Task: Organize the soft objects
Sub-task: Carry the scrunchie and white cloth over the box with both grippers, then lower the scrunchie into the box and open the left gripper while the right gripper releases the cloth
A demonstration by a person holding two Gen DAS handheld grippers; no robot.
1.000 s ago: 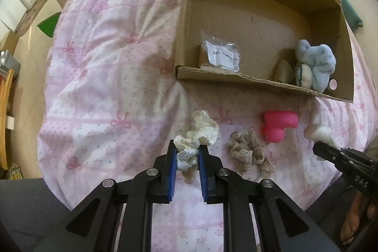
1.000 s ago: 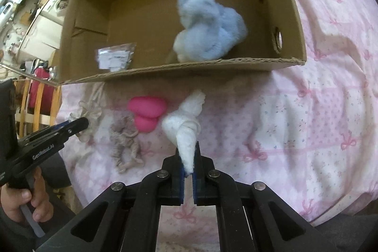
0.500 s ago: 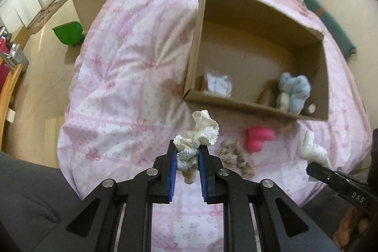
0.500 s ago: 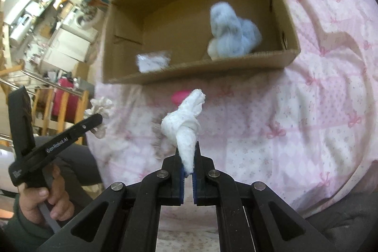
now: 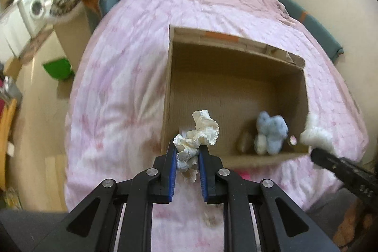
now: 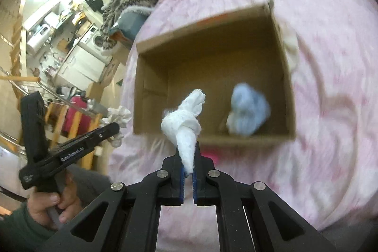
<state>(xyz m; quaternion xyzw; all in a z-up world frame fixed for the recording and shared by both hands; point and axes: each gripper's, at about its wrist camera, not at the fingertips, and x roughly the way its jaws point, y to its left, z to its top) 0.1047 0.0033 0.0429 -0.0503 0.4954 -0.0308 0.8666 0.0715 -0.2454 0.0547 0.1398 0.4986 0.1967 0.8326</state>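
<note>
The pink thing (image 5: 243, 173) below the cardboard box (image 5: 236, 96) is mostly hidden behind the left gripper (image 5: 187, 157). The blue soft toy (image 6: 248, 115) inside the box is too blurry to make out.

place: home | signs — pink-quilted bed (image 5: 132, 77), washing machine (image 5: 35, 7) — kitchen clutter (image 6: 47, 25)

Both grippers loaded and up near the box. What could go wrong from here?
1. The right gripper pinches only the tapered end of the white fluffy piece; it might slip out before it is over the cardboard box.
2. The cream lace scrunchie in the left gripper looks low relative to the box's near wall and may snag it.
3. The blue plush toy fills the box's near right corner, so a drop there could pile up.
</note>
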